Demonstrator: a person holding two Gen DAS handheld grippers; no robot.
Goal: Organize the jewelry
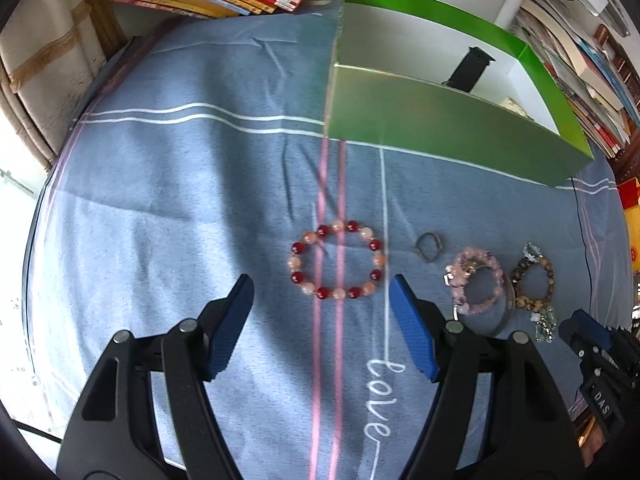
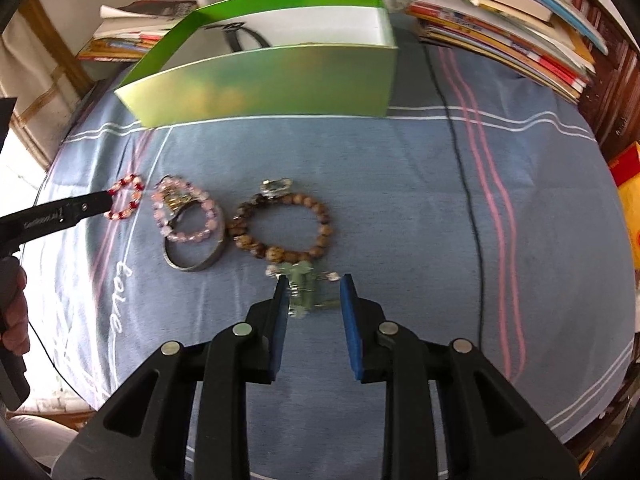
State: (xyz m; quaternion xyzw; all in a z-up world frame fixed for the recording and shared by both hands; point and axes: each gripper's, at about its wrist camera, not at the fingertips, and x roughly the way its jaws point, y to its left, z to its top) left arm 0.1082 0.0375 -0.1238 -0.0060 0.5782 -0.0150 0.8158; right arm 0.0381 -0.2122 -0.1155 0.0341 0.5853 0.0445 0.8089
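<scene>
A red and pink bead bracelet (image 1: 375,245) lies flat on the blue cloth, just beyond my left gripper (image 1: 320,282), which is open and holds nothing. To its right lie a small dark ring (image 1: 428,246), a pink bead bracelet (image 2: 188,236) resting on a metal bangle (image 2: 192,267), and a brown bead bracelet (image 2: 288,256). A pale green charm piece (image 2: 304,296) lies at the brown bracelet's near side, between the tips of my right gripper (image 2: 315,280). Those jaws stand narrowly apart and do not press on it.
An open green box (image 1: 440,128) stands at the back with a black strap (image 1: 470,68) inside. Stacks of books (image 2: 500,28) line the far edges. A black cable (image 2: 468,200) crosses the cloth on the right. A hand (image 2: 16,312) holds the left gripper's handle.
</scene>
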